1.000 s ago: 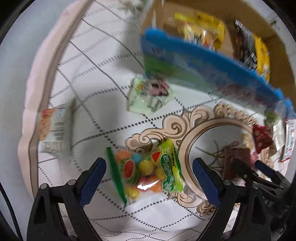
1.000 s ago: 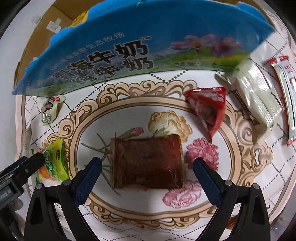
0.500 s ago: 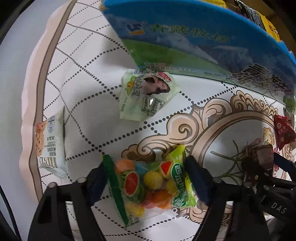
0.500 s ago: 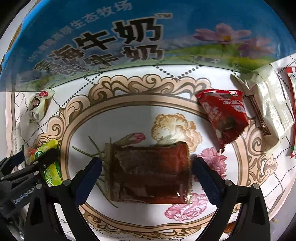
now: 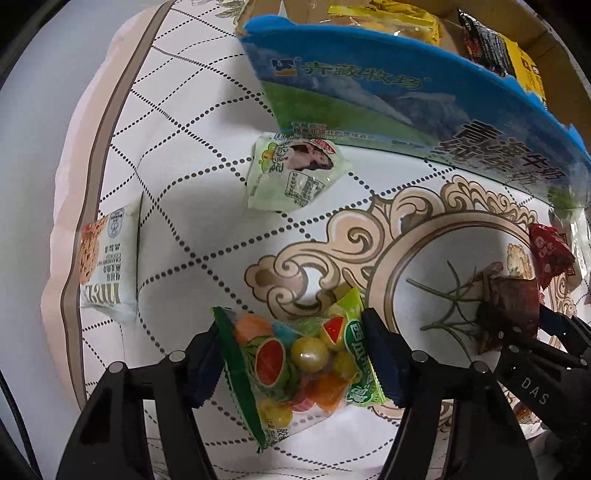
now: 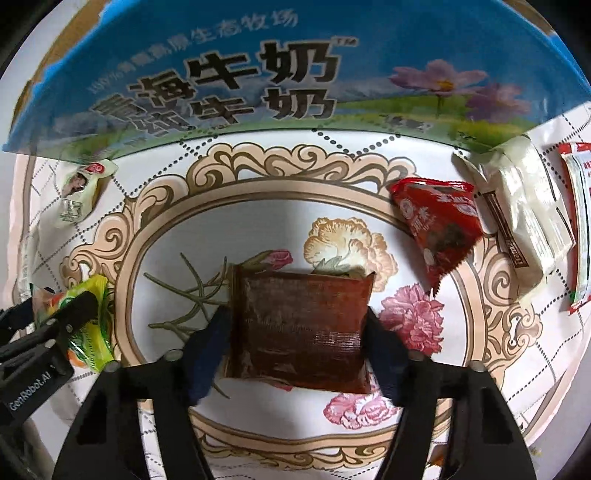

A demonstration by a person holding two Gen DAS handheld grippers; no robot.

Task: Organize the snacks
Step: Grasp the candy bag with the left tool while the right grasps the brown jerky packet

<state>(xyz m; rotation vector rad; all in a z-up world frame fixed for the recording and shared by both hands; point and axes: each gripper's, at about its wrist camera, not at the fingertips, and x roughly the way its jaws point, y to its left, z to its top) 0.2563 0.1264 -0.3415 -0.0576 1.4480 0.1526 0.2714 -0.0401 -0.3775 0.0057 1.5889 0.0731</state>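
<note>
On the patterned counter, the left gripper has its jaws pinching the fruit candy bag by both edges. To its right, the right gripper clamps the brown packet, seemingly lifted slightly; both probably head for the milk carton box behind.

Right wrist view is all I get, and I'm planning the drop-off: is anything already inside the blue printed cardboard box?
Observer: Yes, yellow packets and a black-and-yellow packet lie inside the blue printed cardboard box.
Operator: Any snack past my left edge?
Observer: A white oat-bar wrapper lies by the patterned tablecloth's brown border.
Operator: Left grip?
Observer: The left gripper has both fingers pressed on the clear fruit-candy bag's sides.
</note>
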